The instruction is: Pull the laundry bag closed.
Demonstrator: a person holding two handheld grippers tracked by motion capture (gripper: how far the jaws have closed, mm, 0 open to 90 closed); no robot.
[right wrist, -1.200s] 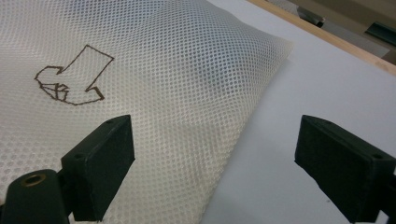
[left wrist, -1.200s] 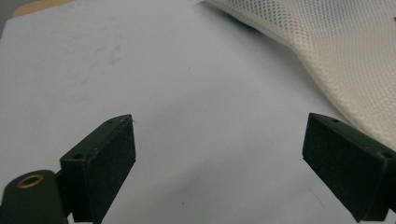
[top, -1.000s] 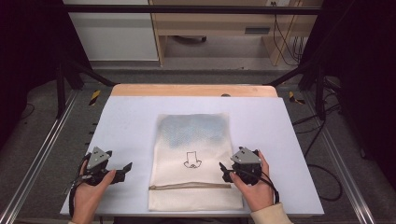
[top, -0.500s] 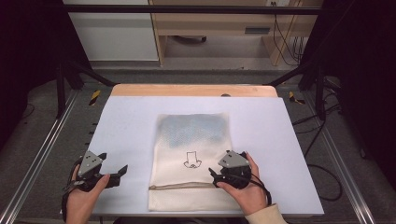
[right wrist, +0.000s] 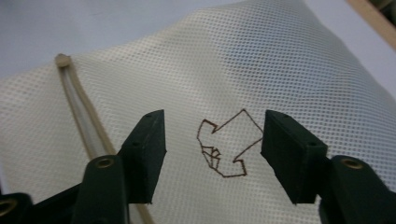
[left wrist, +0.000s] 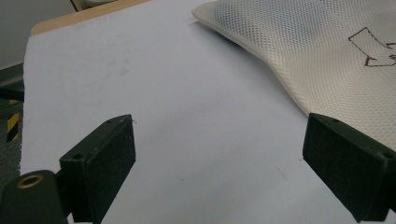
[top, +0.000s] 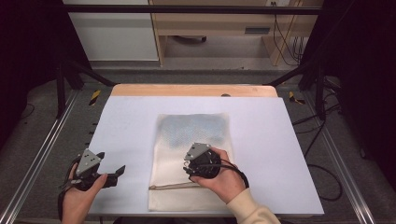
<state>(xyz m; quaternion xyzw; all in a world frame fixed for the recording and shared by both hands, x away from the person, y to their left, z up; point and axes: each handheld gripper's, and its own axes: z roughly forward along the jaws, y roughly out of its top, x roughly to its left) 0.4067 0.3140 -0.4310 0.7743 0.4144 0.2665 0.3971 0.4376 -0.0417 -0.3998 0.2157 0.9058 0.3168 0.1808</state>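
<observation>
High view: right gripper point(top: 190, 171), jaws closing, hovers mid mesh bag point(top: 194, 135).

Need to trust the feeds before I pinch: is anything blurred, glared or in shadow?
High view: even light, slightly soft, dark surroundings. Left gripper view: the mesh bag sharp, its claw a little soft up close. Right gripper view: the embroidered arrow crisp between the pads, no glare, far table blurred.
</observation>
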